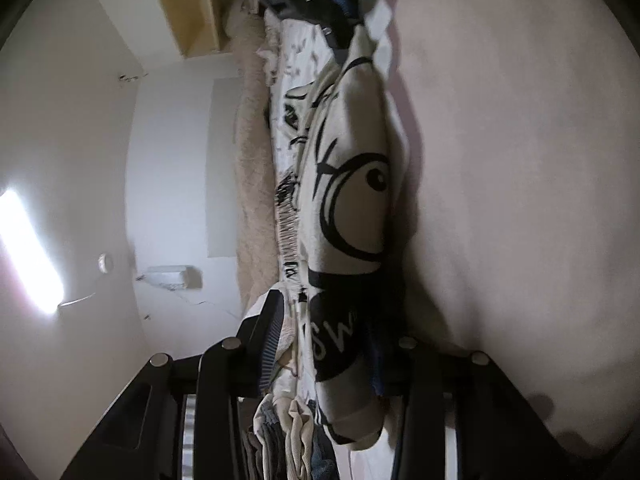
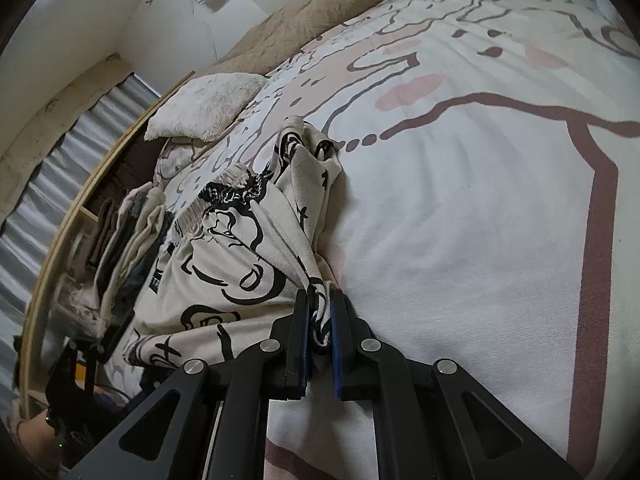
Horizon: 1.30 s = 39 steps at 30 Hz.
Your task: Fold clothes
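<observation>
Right wrist: right gripper (image 2: 319, 320) pinches garment (image 2: 224, 256); left gripper (image 1: 320, 344) seemingly too.

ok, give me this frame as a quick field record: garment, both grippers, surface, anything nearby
garment: cream garment with black print, bunched, partly lifted off the bed
right gripper: jaws shut on a gathered edge of the garment
left gripper: jaws around the garment's other end, cloth between them
surface: bedspread, white with brown line pattern
nearby: stack of folded clothes beside the garment; fluffy white pillow beyond it
fold state: not yet folded flat
</observation>
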### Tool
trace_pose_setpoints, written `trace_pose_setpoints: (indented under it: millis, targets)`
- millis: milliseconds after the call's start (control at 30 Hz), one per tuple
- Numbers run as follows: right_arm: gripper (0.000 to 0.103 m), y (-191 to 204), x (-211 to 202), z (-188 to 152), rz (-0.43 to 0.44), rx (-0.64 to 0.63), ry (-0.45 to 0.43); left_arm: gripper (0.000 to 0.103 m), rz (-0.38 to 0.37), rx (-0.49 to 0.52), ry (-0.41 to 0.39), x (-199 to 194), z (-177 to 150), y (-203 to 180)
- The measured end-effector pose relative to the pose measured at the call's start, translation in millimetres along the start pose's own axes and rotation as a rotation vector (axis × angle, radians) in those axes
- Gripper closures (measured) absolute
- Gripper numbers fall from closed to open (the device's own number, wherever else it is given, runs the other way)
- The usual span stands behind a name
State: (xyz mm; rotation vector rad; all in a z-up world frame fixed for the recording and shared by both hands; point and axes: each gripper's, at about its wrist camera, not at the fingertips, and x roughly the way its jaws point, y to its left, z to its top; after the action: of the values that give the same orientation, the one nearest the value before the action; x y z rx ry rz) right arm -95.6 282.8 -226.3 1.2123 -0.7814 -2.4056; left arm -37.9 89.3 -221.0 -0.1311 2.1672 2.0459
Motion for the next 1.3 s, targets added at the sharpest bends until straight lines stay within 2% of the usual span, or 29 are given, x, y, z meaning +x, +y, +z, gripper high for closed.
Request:
trace_pose_setpoints:
  millis: [100, 167, 233, 333, 433, 467, 533, 567, 600, 633, 667, 733, 800, 833, 933, 1033, 1100, 1200, 1300]
  targets:
    - [0.096, 0.3, 0.8, -0.1, -0.007, -0.007, -0.001, 0.067, 0.081, 0.038, -0.036, -6.8, -2.4, -7.5]
    - [0.096, 0.0, 0.9, -0.1, -0.008, -0.007, 0.0, 0.067, 0.108, 0.055, -0.049, -7.5, -1.6, -6.8]
    - [0.096, 0.5, 1.2, -0.2, -0.011, -0.009, -0.001, 0.071, 0.079, 0.047, -0.049, -4.2, -0.2, -2.8]
    - [0.096, 3.3, -0.2, -1.2, -0.023, -0.028, -0.011, 0.094, 0.016, 0.035, -0.046, 1.6, 1.7, 2.8]
    - [0.096, 12.2, -5.7, -2.2, -0.061, -0.07, -0.026, 0.098, -0.07, -0.011, -0.038, 10.2, 3.0, 12.7]
    - [0.092, 18.6, -9.6, -2.8, -0.08, -0.099, -0.032, 0.098, -0.1, -0.036, -0.035, 13.1, 3.2, 18.2]
    - [0.092, 37.4, -21.2, -4.4, -0.128, -0.184, -0.046, 0.1, -0.169, -0.091, -0.031, 19.9, 3.6, 29.2]
    - [0.086, 48.1, -27.8, -5.9, -0.162, -0.24, -0.057, 0.1, -0.207, -0.12, -0.03, 23.8, 3.8, 34.5]
    - [0.061, 60.7, -35.9, -9.6, -0.217, -0.325, -0.077, 0.1, -0.242, -0.148, -0.031, 28.2, 2.9, 36.6]
    - [0.043, 73.9, -44.6, -15.0, -0.282, -0.424, -0.101, 0.1, -0.276, -0.176, -0.032, 32.5, 2.0, 38.8]
    - [0.018, 87.2, -51.9, -22.7, -0.344, -0.541, -0.131, 0.1, -0.307, -0.207, -0.037, 34.8, 2.8, 42.6]
    - [0.018, 111.6, -61.1, -42.3, -0.464, -0.794, -0.189, 0.1, -0.368, -0.269, -0.047, 39.3, 4.3, 50.3]
    - [0.018, 129.4, -58.0, -72.6, -0.625, -1.108, -0.227, 0.1, -0.417, -0.325, -0.056, 44.1, 4.6, 52.2]
    - [0.018, 132.6, -54.1, -86.5, -0.674, -1.239, -0.236, 0.1, -0.436, -0.348, -0.058, 46.7, 4.4, 54.8]
    - [0.018, 126.1, -30.9, -132.4, -0.805, -1.657, -0.203, 0.1, -0.479, -0.402, -0.064, 50.7, 1.9, 56.5]
    - [0.018, 101.8, -8.1, -160.9, -0.899, -1.973, -0.155, 0.1, -0.508, -0.441, -0.067, 47.8, -5.5, 53.1]
    - [0.019, 91.8, 0.2, -164.9, -0.909, -2.048, -0.143, 0.1, -0.53, -0.466, -0.069, 44.6, -8.3, 43.6]
    - [0.019, 89.2, 9.7, -161.5, -0.894, -2.077, -0.114, 0.1, -0.562, -0.502, -0.073, 37.2, -14.4, 33.7]
    - [0.02, 89.9, 19.1, -155.8, -0.92, -2.072, -0.111, 0.1, -0.584, -0.529, -0.077, 27.7, -28.5, 26.4]
